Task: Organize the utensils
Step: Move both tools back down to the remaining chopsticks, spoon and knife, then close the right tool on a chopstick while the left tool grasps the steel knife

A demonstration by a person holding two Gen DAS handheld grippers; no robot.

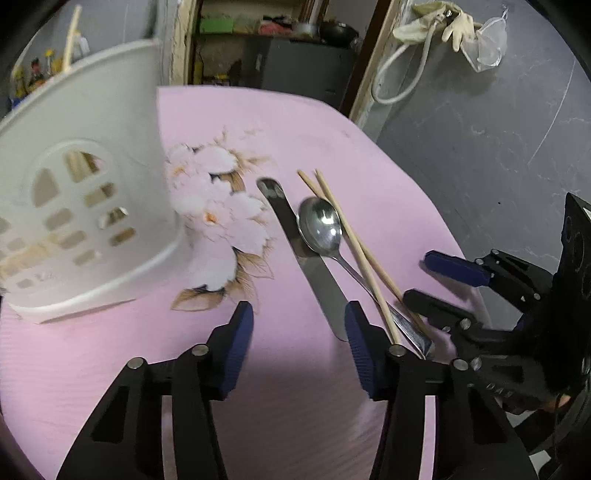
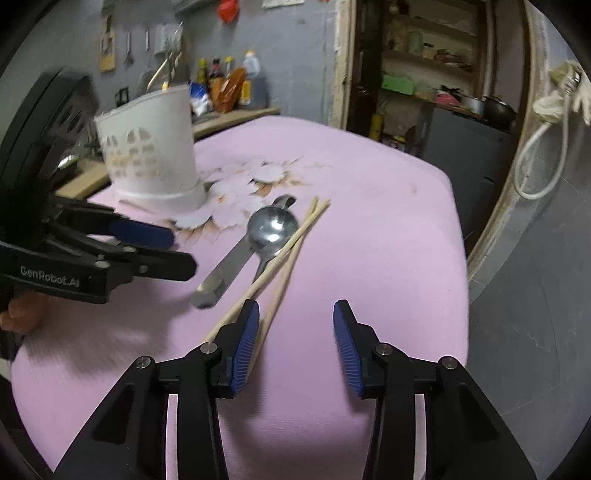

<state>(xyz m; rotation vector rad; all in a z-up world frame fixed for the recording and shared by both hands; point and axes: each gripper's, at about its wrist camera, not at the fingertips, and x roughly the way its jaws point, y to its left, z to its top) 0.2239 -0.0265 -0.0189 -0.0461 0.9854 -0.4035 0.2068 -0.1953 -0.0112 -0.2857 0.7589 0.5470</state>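
A white perforated utensil holder (image 1: 85,206) (image 2: 151,147) stands on the pink flowered table cover (image 1: 295,125) (image 2: 369,206), with chopsticks showing through its holes. To its right lie a flat metal knife (image 1: 295,236) (image 2: 229,262), a steel spoon (image 1: 319,225) (image 2: 273,229) and a pair of wooden chopsticks (image 1: 354,243) (image 2: 291,243), overlapping. My left gripper (image 1: 301,347) (image 2: 183,249) is open over the cloth; the knife's near end lies just inside its right finger. My right gripper (image 2: 295,332) (image 1: 417,277) is open too, its left finger at the chopsticks' near ends. Neither holds anything.
The table's right edge drops off to a grey floor (image 2: 524,332). Behind the table is a doorway with cluttered shelves (image 2: 424,74). Gloves and a white cable (image 1: 443,26) hang on the door frame. Bottles (image 2: 225,81) stand on a counter behind the holder.
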